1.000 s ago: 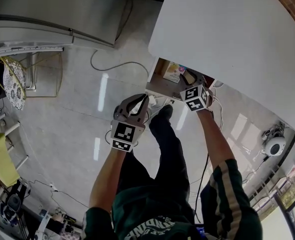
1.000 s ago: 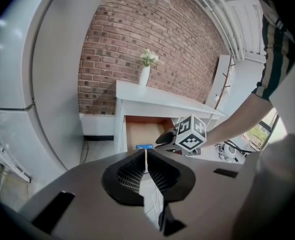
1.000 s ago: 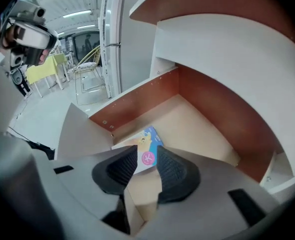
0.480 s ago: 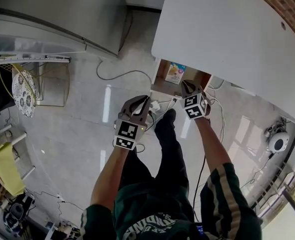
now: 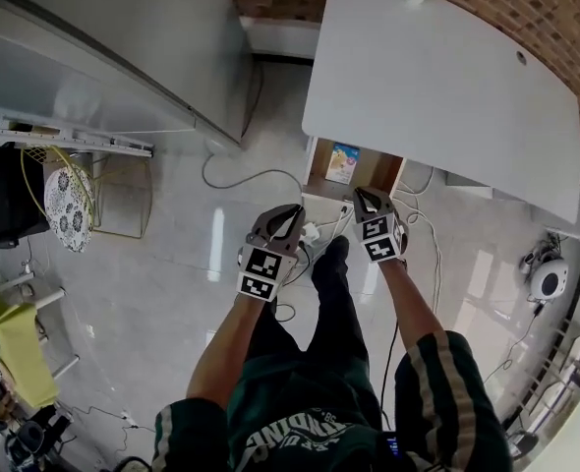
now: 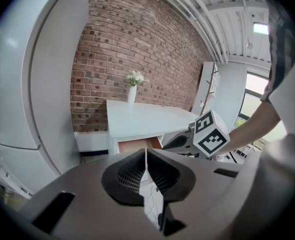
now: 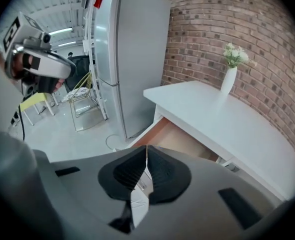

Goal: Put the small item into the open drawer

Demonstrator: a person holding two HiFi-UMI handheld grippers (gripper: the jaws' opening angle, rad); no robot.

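White table (image 5: 437, 77) overhangs the open drawer (image 5: 380, 171); I see the small item (image 5: 342, 162) lying inside it. My left gripper (image 5: 292, 211) and right gripper (image 5: 368, 195) are both pinched together, empty.

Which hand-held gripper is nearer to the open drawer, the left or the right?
The right hand-held gripper, just in front of the drawer; the left hand-held gripper is off to one side.

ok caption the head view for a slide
left hand-held gripper and right hand-held gripper, both shut, by open drawer under table
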